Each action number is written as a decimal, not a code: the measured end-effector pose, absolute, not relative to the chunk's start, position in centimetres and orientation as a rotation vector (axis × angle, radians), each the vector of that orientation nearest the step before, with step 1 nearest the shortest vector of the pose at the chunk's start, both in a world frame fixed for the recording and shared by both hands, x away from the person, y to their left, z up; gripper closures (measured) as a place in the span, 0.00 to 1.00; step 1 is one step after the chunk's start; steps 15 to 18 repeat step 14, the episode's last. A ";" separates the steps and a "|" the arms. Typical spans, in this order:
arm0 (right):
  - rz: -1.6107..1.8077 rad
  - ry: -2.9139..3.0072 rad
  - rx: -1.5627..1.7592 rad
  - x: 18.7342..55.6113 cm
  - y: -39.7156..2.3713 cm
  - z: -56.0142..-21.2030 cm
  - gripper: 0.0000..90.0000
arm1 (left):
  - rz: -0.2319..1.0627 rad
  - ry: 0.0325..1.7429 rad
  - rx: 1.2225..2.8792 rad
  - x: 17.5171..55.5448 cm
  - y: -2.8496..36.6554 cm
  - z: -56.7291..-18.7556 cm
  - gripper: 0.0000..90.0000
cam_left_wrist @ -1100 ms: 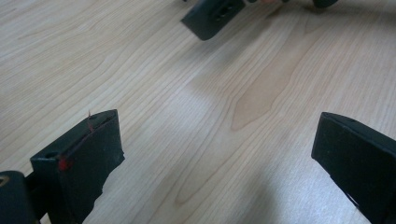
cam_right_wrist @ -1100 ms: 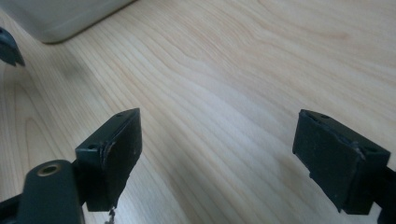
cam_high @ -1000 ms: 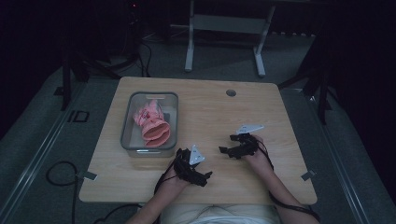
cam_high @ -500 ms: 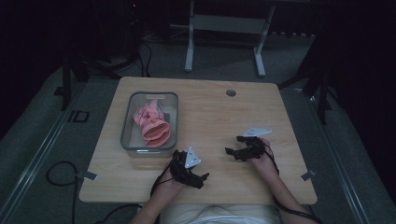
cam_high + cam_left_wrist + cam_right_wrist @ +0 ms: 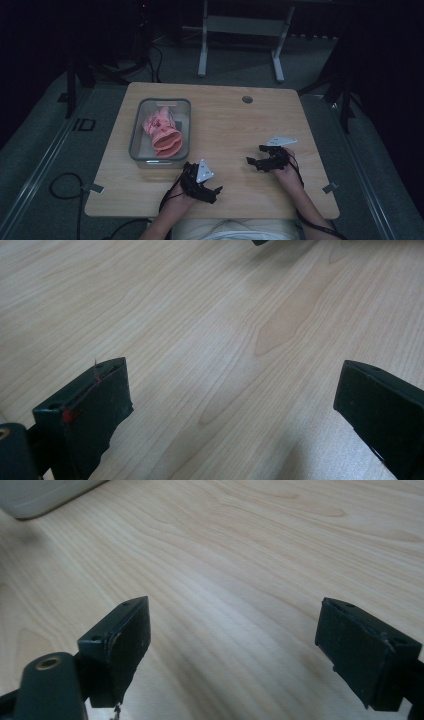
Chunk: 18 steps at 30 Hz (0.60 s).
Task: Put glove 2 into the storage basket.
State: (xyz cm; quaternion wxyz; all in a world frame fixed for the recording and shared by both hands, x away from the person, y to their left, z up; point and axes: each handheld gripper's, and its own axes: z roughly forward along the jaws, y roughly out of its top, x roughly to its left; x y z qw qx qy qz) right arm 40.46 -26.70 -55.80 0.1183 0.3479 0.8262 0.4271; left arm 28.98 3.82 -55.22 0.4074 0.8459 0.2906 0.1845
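Our left tongs [image 5: 212, 192] and right tongs [image 5: 254, 162] both rest low over the lower middle of the frame, jaws spread wide with only bare wood between them; neither has hold of anything. From largest to smallest: the tabletop [image 5: 225, 125] spans the centre of the frame. The clear container [image 5: 136, 135] sits at its left side. The pink glove [image 5: 162, 132] lies crumpled inside that container, cuff opening toward the near edge. A small round hole [image 5: 247, 99] marks the tabletop's upper right.

We judge the glove the thing in hand, and it is well apart from both tongs. The risk from here: soft fabric may slip or bunch if we pinch a thin fold. The light container could also slide or tip if a jaw catches its rim on the way in.
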 end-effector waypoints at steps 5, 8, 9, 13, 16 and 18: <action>1.250 2.404 1.032 40.7 -27.0 -55.9 0.16 | 0.448 0.731 2.144 28.9 3.7 -55.2 0.02; 1.242 2.404 1.022 40.7 -26.9 -55.9 0.16 | 0.443 0.733 2.153 28.9 3.7 -55.3 0.02; 1.240 2.400 1.023 40.7 -26.9 -55.9 0.16 | 0.446 0.732 2.149 28.9 3.7 -55.3 0.02; 1.245 2.391 1.031 40.7 -27.0 -55.9 0.16 | 0.454 0.727 2.146 28.8 3.7 -55.3 0.02; 1.243 2.393 1.034 40.7 -27.0 -55.9 0.16 | 0.458 0.728 2.149 28.9 3.7 -55.3 0.02; 1.243 2.393 1.034 40.7 -27.0 -55.9 0.16 | 0.458 0.728 2.149 28.9 3.7 -55.3 0.02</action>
